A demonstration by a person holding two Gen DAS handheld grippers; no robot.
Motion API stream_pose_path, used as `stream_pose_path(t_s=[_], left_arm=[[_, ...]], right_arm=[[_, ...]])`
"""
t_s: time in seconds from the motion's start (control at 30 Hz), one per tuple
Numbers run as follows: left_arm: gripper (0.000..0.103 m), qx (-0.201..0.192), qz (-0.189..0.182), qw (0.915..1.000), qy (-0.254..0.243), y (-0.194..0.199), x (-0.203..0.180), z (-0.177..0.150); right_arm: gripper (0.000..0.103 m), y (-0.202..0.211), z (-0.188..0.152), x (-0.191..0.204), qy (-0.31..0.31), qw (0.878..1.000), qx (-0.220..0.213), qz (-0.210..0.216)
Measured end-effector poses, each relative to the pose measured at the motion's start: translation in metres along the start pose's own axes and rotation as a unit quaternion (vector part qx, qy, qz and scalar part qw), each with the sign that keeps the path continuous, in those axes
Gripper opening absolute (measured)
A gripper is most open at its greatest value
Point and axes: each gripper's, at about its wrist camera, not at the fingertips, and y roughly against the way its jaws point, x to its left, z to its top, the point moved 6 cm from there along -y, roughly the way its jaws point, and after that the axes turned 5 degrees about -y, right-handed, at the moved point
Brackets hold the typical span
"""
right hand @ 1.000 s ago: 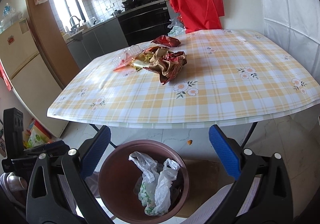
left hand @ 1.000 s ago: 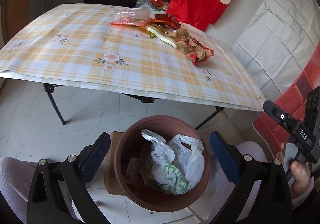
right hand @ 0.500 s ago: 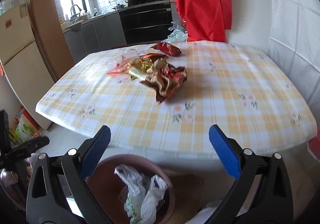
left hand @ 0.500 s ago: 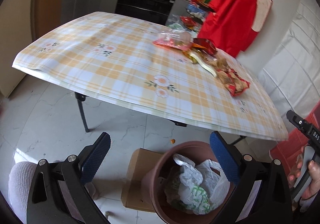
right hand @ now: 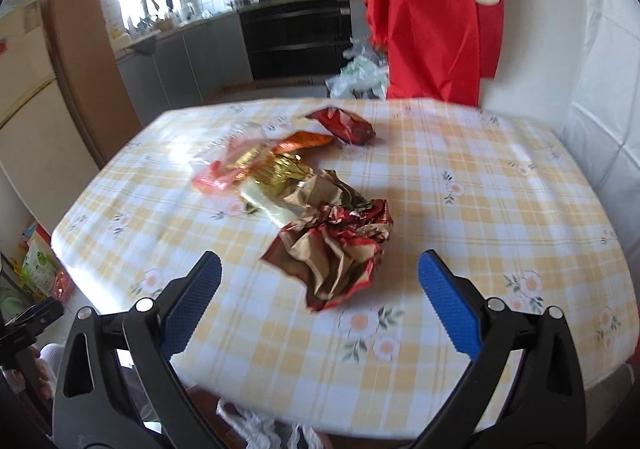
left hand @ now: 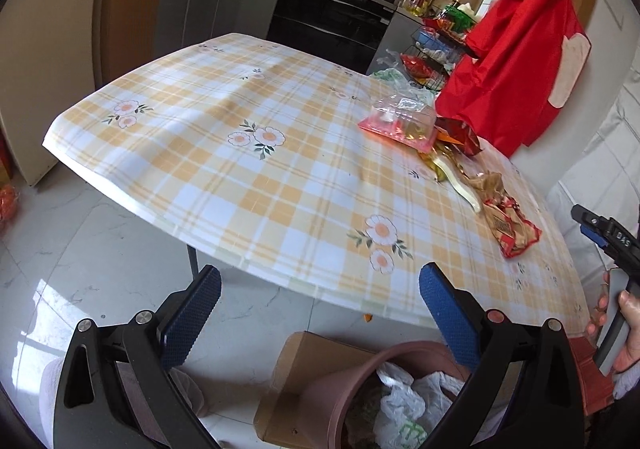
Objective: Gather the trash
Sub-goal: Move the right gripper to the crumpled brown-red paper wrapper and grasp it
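Several snack wrappers lie on the checked table. A crumpled red and gold wrapper is nearest my right gripper, which is open, empty and hovers just short of it. Behind lie a gold wrapper, a pink clear packet and a dark red bag. My left gripper is open and empty, off the table's near edge, above the brown bin. The bin holds a white plastic bag. The wrappers show at the right in the left wrist view.
A flat cardboard piece lies under the bin on the white floor. A red garment hangs on the wall behind the table. Kitchen cabinets and an oven stand at the back. The right hand-held gripper shows at the right edge.
Both grippers have risen from the bin and moved toward the table. The right one is now over the table near the crumpled wrapper. The bin has slid to the bottom of both views.
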Motion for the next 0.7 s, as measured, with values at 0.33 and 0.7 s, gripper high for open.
stream_pose_path(t_s=[0.33,0.7], left_arm=[[0.097,0.009,0.007,0.9995,-0.028,-0.044,-0.016,0.032],[0.097,0.025,-0.021,0.9978,-0.058,-0.070,-0.048,0.037]], right_arm=[[0.097,-0.105,0.004,-0.030,-0.121,0.989,0.084,-0.009],[0.072,-0.132,-0.018,-0.036,-0.191,0.972,0.129,0.047]])
